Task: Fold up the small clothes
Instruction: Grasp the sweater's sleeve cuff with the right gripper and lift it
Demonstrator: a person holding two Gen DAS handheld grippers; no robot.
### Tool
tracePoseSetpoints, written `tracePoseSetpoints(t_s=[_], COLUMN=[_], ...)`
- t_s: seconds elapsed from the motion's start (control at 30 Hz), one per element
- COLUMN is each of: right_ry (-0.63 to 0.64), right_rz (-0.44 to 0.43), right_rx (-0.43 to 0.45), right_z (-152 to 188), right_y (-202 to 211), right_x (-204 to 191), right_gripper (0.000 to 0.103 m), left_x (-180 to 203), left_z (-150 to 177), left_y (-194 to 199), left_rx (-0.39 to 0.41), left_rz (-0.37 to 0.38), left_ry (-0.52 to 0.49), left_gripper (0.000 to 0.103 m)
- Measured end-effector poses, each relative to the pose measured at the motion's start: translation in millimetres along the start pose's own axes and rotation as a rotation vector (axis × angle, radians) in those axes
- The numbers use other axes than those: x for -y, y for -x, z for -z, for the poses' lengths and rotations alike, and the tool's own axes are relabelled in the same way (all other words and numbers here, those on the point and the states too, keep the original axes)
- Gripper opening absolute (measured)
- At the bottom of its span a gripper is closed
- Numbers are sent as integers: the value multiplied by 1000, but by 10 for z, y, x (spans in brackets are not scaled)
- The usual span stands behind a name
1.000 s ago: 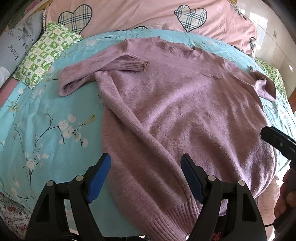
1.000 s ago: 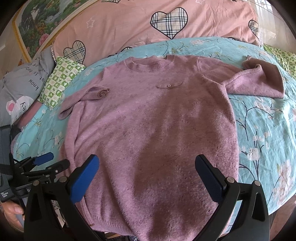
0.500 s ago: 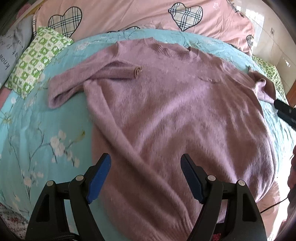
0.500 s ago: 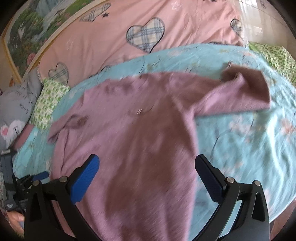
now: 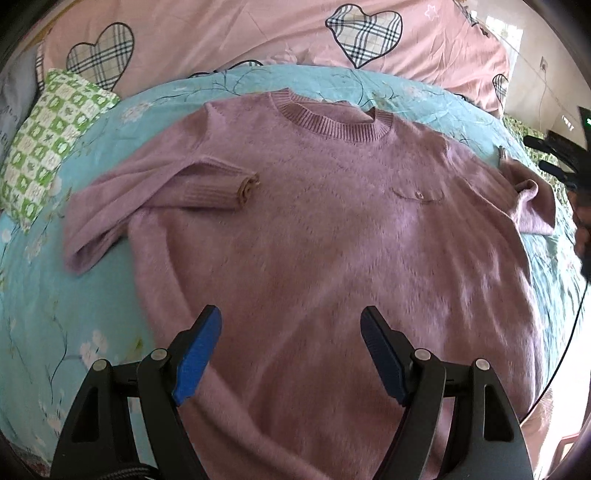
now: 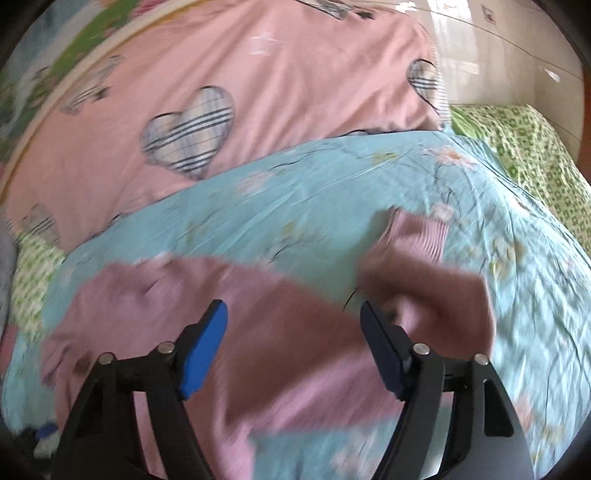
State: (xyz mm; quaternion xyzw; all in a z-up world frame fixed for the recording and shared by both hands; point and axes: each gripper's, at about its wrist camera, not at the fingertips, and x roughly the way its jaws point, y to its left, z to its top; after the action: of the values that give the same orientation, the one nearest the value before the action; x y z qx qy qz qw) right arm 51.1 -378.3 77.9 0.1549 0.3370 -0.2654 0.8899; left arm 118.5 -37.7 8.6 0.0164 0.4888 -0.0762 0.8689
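A mauve knit sweater (image 5: pixel 332 240) lies face up on the turquoise floral sheet (image 5: pixel 74 295), collar at the far side. Its left sleeve (image 5: pixel 166 184) is folded in, with the cuff on the chest. My left gripper (image 5: pixel 290 350) hovers open over the lower body of the sweater, nothing between its blue pads. In the blurred right wrist view, my right gripper (image 6: pixel 293 347) hangs above the right sleeve (image 6: pixel 424 295), near its ribbed cuff (image 6: pixel 417 240). Its jaws are closing and the pads press on nothing. The right gripper (image 5: pixel 539 153) also shows at the left view's right edge.
A pink duvet with plaid hearts (image 5: pixel 258 33) lies bunched beyond the sweater. Green checked pillows lie at the left (image 5: pixel 48 140) and the far right (image 6: pixel 535 155). A person's hand (image 5: pixel 583 229) and a thin cable (image 5: pixel 569 339) are at the right edge.
My right gripper has swung right, from over the sweater's body to over the right sleeve, and its jaws have narrowed. My left gripper has moved in over the sweater's lower body.
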Motion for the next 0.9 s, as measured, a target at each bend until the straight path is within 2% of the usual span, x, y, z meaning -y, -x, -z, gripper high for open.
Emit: tracePoseSetpoints(t_s=[0.1,0.2,0.37,0.43,0.5,0.57,0.6,0.63,0.67,0.73,0.9], right_ry=[-58,-96,-103,-107,-127,-143,-152,-162,-171,-162,-81], right_rz=[3,43,157,192,209,211,195,173,144,30,-320], right_rx=[-20,-65,-149,-178,-182,-168,-161,-154,-142,-85,-20], right_z=[-281,-451,-508,-486,-447,-420,-416,-406,-406,-395,-285], right_y=[-324,-651,-1054,-1172,-1203,-1158,-1128,-1102,-1066,-908,-424], right_x=[179,319,513,599,675,749,766,770,759,605,-241], right_gripper=[66,65,64,61,42,29,16,9,9,9,9], left_x=[35,71,72,68,23,-48,-88,-121,-153,-215,-376], left_z=[-185,-384,-546,-570,-554,-517,-499,-484,-470,-440,-292], left_y=[-140,-292,-544,-644,-744,-814,-835,-838,-824,-774,-704], left_rx=[-13,-15,-48,-56,-79,-100,-107,-108,-104,-92,-97], left_rz=[11,11,22,17,6,9,11,12,15,23,21], left_ry=[-5,-3,8,2,8,25,35,43,50,62,82], left_gripper=[78,78,78,78,78,78,78,78,78,78,78])
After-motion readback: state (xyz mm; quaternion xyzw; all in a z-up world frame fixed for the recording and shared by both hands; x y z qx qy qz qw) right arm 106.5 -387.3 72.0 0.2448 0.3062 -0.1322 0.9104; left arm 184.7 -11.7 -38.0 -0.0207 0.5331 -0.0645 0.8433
